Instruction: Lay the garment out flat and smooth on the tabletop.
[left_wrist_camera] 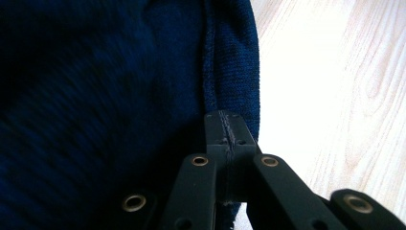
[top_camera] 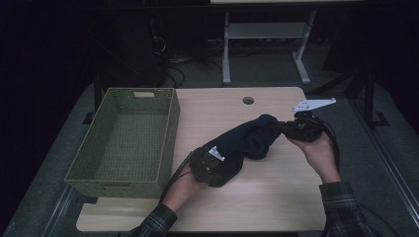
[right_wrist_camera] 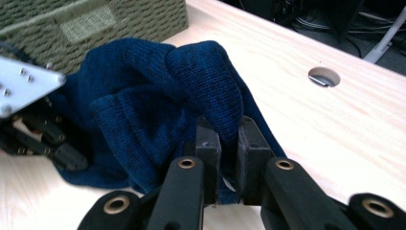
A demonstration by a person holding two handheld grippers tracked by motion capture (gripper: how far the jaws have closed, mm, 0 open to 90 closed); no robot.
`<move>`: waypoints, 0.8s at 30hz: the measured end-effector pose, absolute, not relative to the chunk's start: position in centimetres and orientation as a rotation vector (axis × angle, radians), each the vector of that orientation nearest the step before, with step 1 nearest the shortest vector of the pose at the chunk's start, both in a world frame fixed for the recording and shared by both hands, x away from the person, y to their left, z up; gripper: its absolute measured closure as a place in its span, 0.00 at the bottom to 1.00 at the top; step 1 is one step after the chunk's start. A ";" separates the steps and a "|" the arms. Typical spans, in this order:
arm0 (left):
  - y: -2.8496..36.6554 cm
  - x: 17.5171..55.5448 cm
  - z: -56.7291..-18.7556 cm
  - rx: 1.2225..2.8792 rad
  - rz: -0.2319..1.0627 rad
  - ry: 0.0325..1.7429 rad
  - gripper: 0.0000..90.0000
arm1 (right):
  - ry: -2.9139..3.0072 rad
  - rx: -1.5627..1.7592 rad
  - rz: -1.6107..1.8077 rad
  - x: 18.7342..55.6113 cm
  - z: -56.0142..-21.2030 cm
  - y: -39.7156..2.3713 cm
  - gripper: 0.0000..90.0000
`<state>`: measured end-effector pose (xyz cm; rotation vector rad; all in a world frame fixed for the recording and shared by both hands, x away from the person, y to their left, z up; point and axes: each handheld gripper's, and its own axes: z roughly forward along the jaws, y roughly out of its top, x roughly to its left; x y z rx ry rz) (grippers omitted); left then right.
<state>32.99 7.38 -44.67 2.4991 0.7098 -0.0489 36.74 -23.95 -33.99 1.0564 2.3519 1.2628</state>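
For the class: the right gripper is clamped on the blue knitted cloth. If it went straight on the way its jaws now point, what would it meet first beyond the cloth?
Probably the left gripper, just beyond the blue knitted cloth; the green basket lies behind that. Depth is unclear.

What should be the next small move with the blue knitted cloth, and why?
Probably carry the blue knitted cloth leftward toward the green basket, lifting it clear of the rim. Both claws grip it: the left claw is shut on one edge, the right claw pinches a fold at the other end, and the basket stands open beside it.
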 end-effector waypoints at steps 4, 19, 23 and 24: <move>7.4 33.0 -44.7 2.497 -0.051 0.711 1.00 | 2.337 1.066 1.267 38.0 -33.2 -23.7 0.91; 7.4 33.1 -44.7 2.499 -0.061 0.708 1.00 | 2.288 1.109 1.188 43.9 -30.8 -21.2 0.91; 7.4 33.1 -44.7 2.503 -0.058 0.701 1.00 | 2.288 1.116 1.172 45.4 -30.7 -20.4 0.91; 7.4 33.1 -44.7 2.503 -0.058 0.701 1.00 | 2.287 1.114 1.174 45.7 -30.8 -20.2 0.91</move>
